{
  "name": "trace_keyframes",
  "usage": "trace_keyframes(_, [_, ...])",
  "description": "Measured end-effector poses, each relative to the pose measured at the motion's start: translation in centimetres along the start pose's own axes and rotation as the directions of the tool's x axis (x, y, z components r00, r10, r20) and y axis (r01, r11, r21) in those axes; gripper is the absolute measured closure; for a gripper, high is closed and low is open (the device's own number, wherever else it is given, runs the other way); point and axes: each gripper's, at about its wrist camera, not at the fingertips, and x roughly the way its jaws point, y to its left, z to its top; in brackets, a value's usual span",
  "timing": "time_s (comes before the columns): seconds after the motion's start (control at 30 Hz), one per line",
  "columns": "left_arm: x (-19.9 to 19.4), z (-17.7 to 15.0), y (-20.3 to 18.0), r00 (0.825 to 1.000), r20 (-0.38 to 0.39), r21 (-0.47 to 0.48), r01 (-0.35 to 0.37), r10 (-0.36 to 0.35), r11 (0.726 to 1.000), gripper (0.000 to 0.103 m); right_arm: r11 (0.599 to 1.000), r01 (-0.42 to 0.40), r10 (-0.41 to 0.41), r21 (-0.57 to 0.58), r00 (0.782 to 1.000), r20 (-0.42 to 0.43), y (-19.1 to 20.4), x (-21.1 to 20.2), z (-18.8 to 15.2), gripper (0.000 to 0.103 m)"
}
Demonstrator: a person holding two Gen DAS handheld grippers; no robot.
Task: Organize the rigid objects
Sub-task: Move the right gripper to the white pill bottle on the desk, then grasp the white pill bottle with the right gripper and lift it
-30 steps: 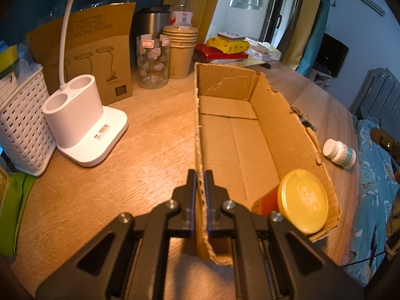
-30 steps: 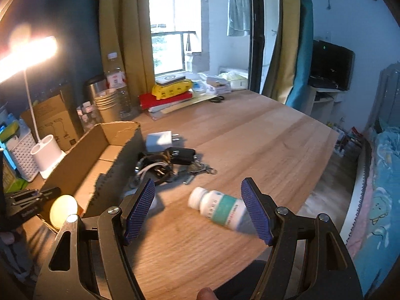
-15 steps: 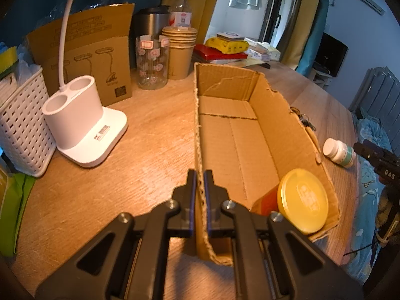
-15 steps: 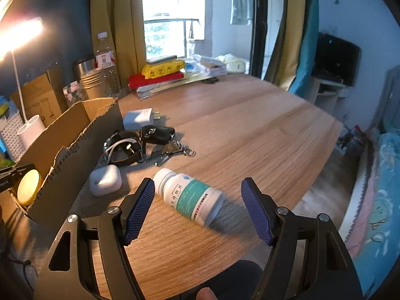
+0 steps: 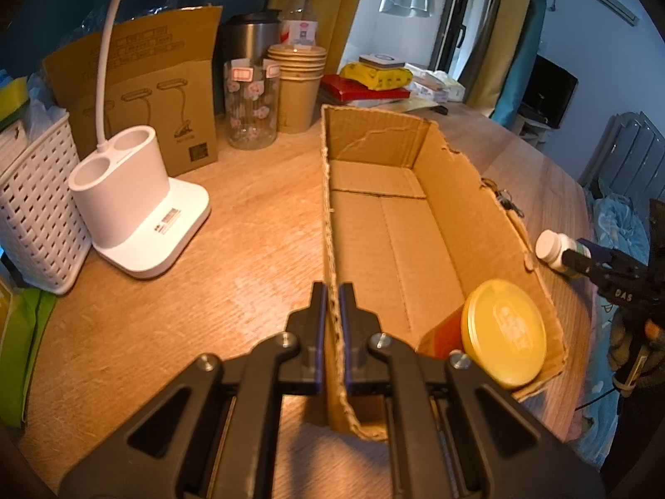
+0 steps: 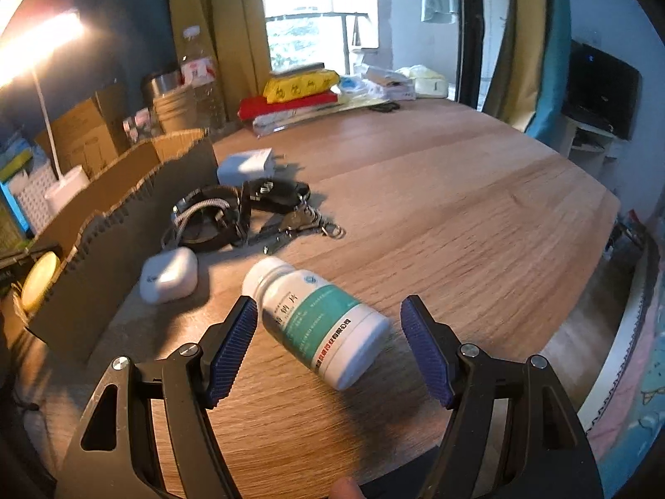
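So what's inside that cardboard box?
The box holds a yellow-lidded jar lying in its near corner; the rest of the floor shows bare. The left gripper, shut on the near wall, hides the corner behind it.

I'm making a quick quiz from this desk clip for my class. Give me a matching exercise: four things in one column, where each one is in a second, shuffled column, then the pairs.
Things
1. pill bottle
2. yellow-lidded jar
3. earbuds case
4. left gripper

Places or states
A. inside the cardboard box, near corner
B. clamped on the box's wall
C. lying on its side between the open right gripper
D. on the table beside the box's outer wall

Pairs: 1-C, 2-A, 3-D, 4-B
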Motion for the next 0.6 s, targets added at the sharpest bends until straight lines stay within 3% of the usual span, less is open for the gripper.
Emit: trace_keyframes(0.6, [0.0,0.0,0.0,1.0,0.001,0.0,0.001,-0.001,1.0,0.097,0.996,0.013,-0.016,-0.088,0.999,-0.034,3.9,-0.4,-1.9,0.028])
